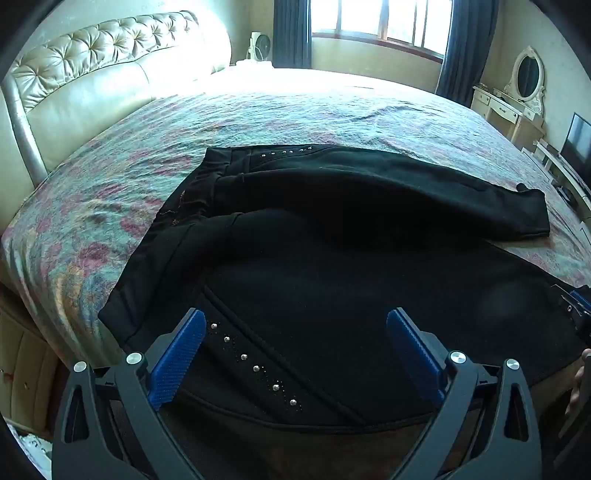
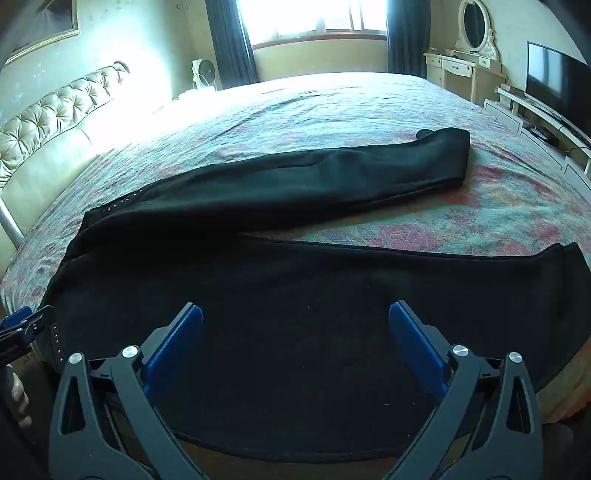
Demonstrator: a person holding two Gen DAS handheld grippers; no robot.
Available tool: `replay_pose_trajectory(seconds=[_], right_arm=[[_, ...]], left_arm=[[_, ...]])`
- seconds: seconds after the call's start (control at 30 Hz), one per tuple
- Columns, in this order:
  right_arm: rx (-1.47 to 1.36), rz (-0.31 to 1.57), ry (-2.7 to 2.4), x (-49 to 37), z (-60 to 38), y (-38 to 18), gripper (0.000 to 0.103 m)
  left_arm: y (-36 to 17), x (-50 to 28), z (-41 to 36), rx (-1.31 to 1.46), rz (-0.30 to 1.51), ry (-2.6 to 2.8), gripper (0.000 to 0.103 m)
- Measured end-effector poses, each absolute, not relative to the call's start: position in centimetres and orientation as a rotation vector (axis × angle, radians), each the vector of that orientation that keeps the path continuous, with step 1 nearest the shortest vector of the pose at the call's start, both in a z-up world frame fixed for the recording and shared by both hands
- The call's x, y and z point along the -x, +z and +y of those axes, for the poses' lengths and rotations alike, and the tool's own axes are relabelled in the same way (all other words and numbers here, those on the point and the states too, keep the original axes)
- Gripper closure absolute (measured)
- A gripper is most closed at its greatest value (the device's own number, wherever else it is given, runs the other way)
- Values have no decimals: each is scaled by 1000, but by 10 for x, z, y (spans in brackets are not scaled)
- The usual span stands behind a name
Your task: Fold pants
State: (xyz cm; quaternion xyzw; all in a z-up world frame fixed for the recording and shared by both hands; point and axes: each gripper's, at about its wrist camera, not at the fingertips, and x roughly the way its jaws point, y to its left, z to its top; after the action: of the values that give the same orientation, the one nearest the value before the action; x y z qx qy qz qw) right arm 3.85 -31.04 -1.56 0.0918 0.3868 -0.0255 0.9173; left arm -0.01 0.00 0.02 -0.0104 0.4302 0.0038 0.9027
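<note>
Black pants [image 1: 332,258] spread on bed [image 1: 258,110], legs splayed apart, no fold yet. L gripper [image 1: 295,354] and R gripper [image 2: 295,347]: fingers wide, holding nothing, hovering near edge. All folds remain.

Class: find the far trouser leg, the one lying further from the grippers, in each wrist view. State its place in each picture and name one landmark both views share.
Left wrist view: the far leg runs from the studded waist at upper centre to its cuff at right.
Right wrist view: the far leg crosses the middle, with its cuff at upper right.
Shared landmark: the oval mirror on the dresser, upper right in both.
</note>
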Motion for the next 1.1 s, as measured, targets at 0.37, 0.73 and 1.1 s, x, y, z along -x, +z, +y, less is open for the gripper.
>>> replay_pose_trajectory(seconds=[0.37, 0.73, 1.1], right_arm=[[-207, 809, -53, -30, -311, -13, 2], [-208, 799, -61, -24, -310, -10, 2], [-208, 801, -60, -23, -311, -9, 2]], left_arm=[[2, 6, -15, 22, 887, -17, 5], [8, 8, -15, 19, 877, -40, 5], [8, 10, -17, 21, 880, -46, 5]])
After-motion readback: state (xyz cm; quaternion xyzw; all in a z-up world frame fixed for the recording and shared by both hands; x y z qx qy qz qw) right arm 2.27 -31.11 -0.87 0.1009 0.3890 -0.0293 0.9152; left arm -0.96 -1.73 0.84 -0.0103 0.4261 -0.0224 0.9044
